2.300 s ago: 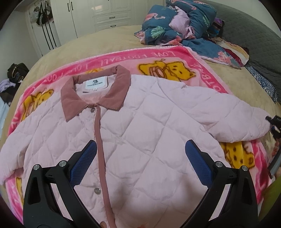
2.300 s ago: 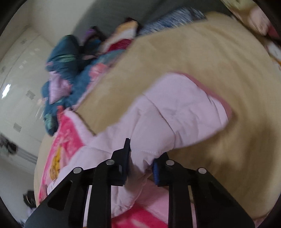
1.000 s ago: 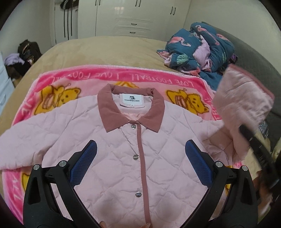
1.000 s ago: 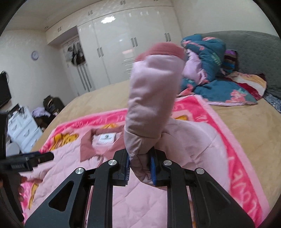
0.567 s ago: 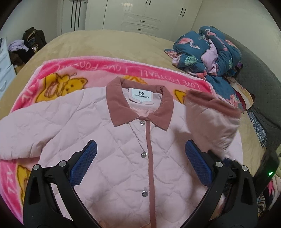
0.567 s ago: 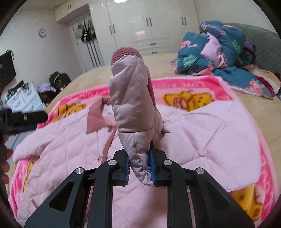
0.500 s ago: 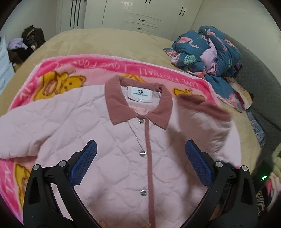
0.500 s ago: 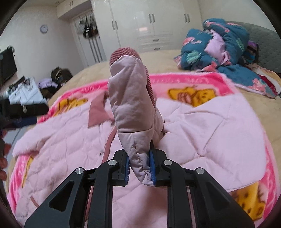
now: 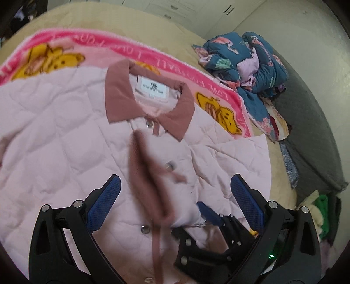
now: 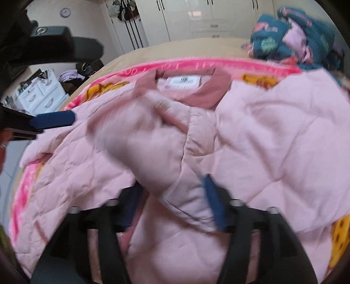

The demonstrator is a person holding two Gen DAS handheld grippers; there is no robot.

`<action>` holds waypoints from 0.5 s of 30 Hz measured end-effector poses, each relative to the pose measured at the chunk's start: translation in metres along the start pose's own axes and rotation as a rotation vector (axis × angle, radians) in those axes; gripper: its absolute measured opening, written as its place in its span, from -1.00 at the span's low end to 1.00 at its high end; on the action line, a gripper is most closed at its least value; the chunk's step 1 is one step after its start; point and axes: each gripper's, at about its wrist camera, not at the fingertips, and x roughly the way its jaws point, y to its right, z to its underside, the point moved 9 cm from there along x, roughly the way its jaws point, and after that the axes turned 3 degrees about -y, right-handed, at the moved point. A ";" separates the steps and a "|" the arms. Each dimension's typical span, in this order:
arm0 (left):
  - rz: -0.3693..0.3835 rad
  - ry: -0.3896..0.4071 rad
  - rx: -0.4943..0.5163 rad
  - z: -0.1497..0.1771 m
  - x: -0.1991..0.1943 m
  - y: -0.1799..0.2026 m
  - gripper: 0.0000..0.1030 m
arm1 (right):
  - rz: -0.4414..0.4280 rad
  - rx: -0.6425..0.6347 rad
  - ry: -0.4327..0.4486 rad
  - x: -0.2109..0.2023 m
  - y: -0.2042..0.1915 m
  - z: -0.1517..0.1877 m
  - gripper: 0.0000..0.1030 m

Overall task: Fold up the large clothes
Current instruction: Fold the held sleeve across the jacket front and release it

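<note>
A pink quilted jacket (image 9: 65, 139) with a dusty-rose collar (image 9: 179, 113) lies face up on a pink cartoon blanket (image 9: 221, 91). Its right sleeve (image 9: 153, 185) is folded across the chest, blurred by motion. My left gripper (image 9: 175, 194) is open and empty above the jacket front. My right gripper (image 10: 172, 203) has its jaws parted, with the sleeve (image 10: 153, 148) lying loose between them; it also shows in the left wrist view (image 9: 210, 216). The left gripper's blue pad (image 10: 54, 119) shows at the left of the right wrist view.
A heap of blue patterned bedding (image 9: 247, 63) lies on the tan bed (image 9: 105, 19) at the far right. White wardrobes (image 10: 196, 19) stand behind. A white drawer unit (image 10: 41, 94) and bags are on the floor to the left.
The right gripper has carried the sleeve down across the jacket front and opened its jaws, letting go of it. The left gripper stayed open and shifted nearer the jacket.
</note>
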 end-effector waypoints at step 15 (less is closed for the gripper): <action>-0.016 -0.132 -0.126 0.038 0.053 -0.033 0.83 | -0.008 0.175 0.223 -0.114 0.060 -0.005 0.71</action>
